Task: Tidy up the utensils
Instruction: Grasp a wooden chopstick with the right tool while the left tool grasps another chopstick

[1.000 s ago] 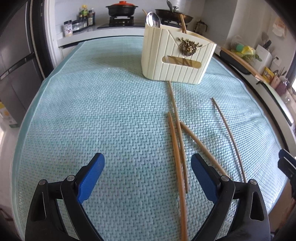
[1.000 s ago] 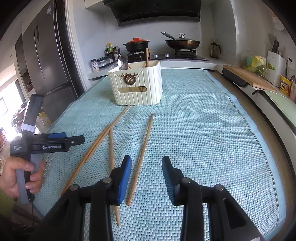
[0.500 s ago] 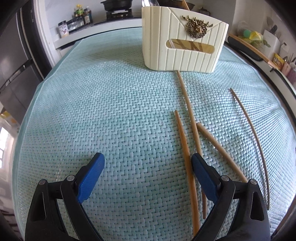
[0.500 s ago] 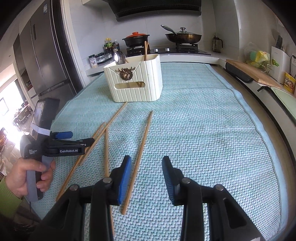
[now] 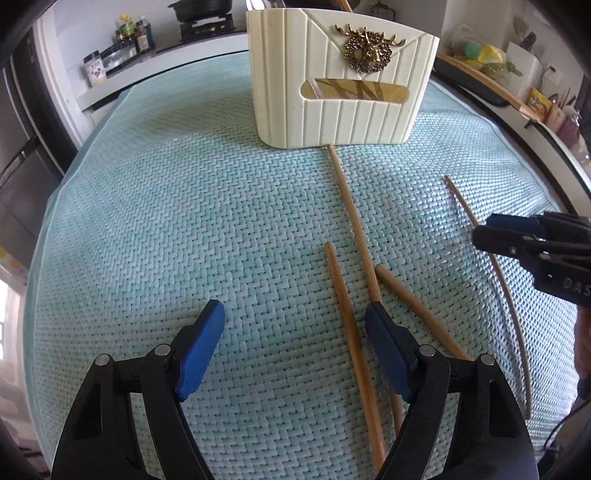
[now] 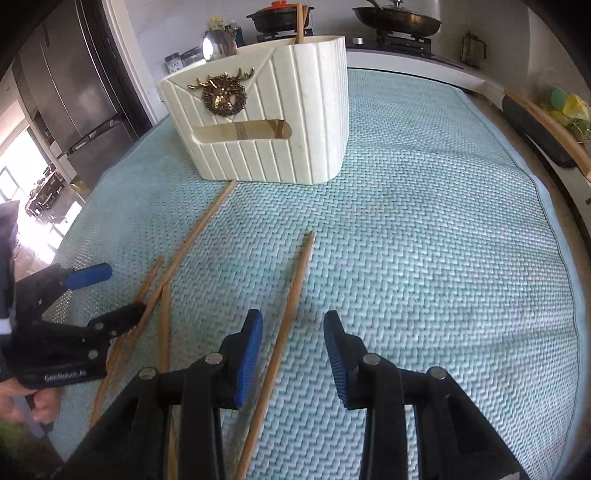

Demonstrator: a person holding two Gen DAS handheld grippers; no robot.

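A cream ribbed utensil holder [image 5: 341, 74] with a gold deer badge stands at the far middle of the teal mat; it also shows in the right wrist view [image 6: 266, 122], with a spoon [image 6: 218, 46] and chopsticks in it. Several wooden chopsticks lie loose on the mat. My left gripper [image 5: 295, 325] is open, low over the mat, with one chopstick [image 5: 349, 332] lying between its fingers. My right gripper [image 6: 293, 332] is open, with a single chopstick [image 6: 291, 306] lying between its fingers. The right gripper also shows at the right edge of the left wrist view [image 5: 532, 243].
The teal woven mat [image 6: 443, 258] covers the counter. A stove with pots [image 6: 399, 16] stands behind, a fridge [image 6: 74, 81] at the left, a cutting board [image 6: 546, 125] at the right edge. The other chopsticks [image 5: 417, 314] lie crossed right of my left gripper.
Both grippers have moved forward and lower towards the holder and the chopsticks. The right gripper now straddles the single chopstick. The left gripper's right finger now lies over the long chopstick.
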